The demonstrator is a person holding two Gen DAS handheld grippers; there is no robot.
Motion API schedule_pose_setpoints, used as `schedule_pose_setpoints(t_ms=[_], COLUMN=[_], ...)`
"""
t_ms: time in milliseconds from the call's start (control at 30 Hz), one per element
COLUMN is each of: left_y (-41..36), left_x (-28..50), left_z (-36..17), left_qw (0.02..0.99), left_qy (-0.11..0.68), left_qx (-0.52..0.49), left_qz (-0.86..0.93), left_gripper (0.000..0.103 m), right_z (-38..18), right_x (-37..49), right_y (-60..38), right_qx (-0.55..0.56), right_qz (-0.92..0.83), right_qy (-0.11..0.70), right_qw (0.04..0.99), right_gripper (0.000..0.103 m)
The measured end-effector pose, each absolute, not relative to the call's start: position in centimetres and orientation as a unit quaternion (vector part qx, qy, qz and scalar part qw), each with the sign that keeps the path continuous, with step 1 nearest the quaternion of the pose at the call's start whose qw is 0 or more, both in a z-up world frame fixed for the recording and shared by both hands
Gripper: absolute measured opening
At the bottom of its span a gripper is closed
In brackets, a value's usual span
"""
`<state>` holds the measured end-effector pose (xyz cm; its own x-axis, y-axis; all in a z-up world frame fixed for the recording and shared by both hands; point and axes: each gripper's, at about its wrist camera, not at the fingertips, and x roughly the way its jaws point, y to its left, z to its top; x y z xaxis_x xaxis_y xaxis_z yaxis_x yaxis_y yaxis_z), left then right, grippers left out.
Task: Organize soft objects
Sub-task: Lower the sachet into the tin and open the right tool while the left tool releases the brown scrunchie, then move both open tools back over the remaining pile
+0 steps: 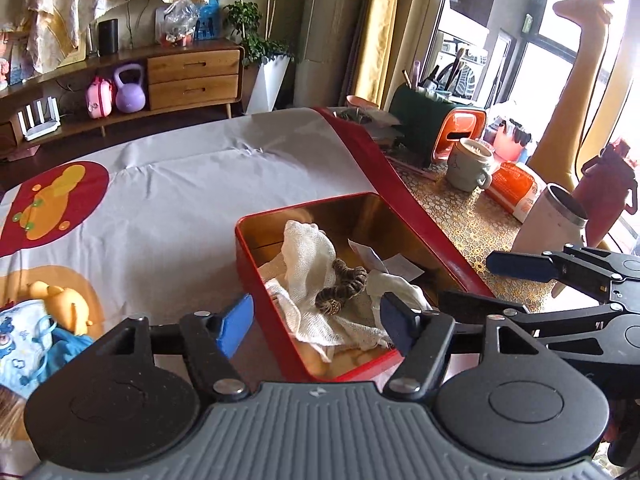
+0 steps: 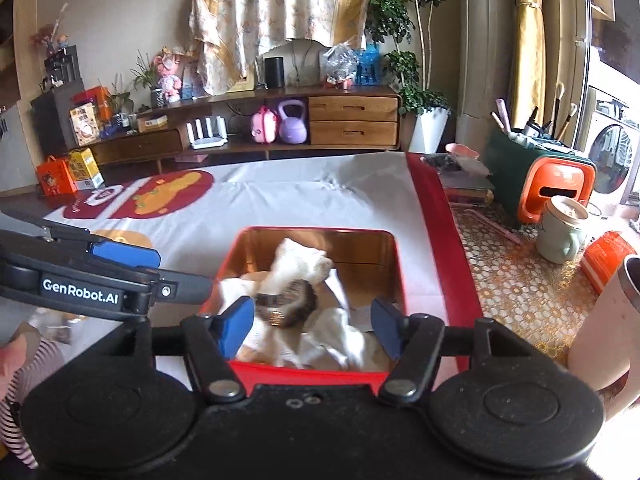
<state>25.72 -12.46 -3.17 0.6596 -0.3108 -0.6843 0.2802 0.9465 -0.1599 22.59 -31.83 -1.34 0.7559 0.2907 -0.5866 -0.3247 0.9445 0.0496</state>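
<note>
A red tin box (image 1: 247,264) (image 2: 312,374) with a gold inside stands on the white tablecloth (image 1: 180,200). In it lie crumpled white gauze cloths (image 1: 308,256) (image 2: 298,262) and a brown ruffled hair tie (image 1: 348,280) (image 2: 294,306) on top of them. My left gripper (image 1: 316,326) hovers open over the box's near end, with nothing between its blue pads. My right gripper (image 2: 311,328) is open over the same box, also holding nothing. Each gripper shows in the other's view: the right gripper (image 1: 492,284) at the box's right, the left gripper (image 2: 160,268) at its left.
A plush doll in blue printed cloth (image 1: 28,328) lies at the table's near left. To the right of the box stand a green mug (image 1: 470,164), a white tumbler (image 1: 552,220), an orange packet (image 1: 516,188) and an orange-and-green holder (image 1: 432,128).
</note>
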Motion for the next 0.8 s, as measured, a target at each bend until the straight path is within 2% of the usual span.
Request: schedule_pose_setpoints(t_ms=[133,200,333,400,567,800], left_y=[-10.8,-10.0,-8.1,-7.1,-3.9,1.2], left_x=[24.1,23.3,21.8,21.0,19.5,17.6], left_z=[-2.1,-1.6,-0.9,-0.6,-0.3,0.7], left_qw=[0.914,0.915,0.919,0.921,0.924,0.926], left_qy=[0.371,0.368,0.362,0.358,0.353,0.346], left_qx=[-0.029,-0.031,-0.030,-0.031,-0.042,-0.067], left_qz=[-0.163,-0.162,-0.154,-0.153,-0.144,-0.132], left_gripper=[0.071,0.076,0.079,0.084,0.084,0.100], right_z=[-0.5,-0.1,0.6,0.9,1.5,1.6], right_x=[21.3,20.8,19.8,19.3,18.2,17.0], right_y=[-30.8,-30.2,-28.9,-28.1,-25.6,-21.8], right_qx=[-0.026,-0.025,-0.023,-0.026,-0.031,-0.037], right_qz=[0.168,0.176,0.192,0.198,0.217,0.249], right_qy=[0.300,0.299,0.295,0.292,0.286,0.291], right_qw=[0.939,0.938,0.936,0.935,0.933,0.923], right_gripper=[0.074,0.078,0.084,0.086,0.092,0.095])
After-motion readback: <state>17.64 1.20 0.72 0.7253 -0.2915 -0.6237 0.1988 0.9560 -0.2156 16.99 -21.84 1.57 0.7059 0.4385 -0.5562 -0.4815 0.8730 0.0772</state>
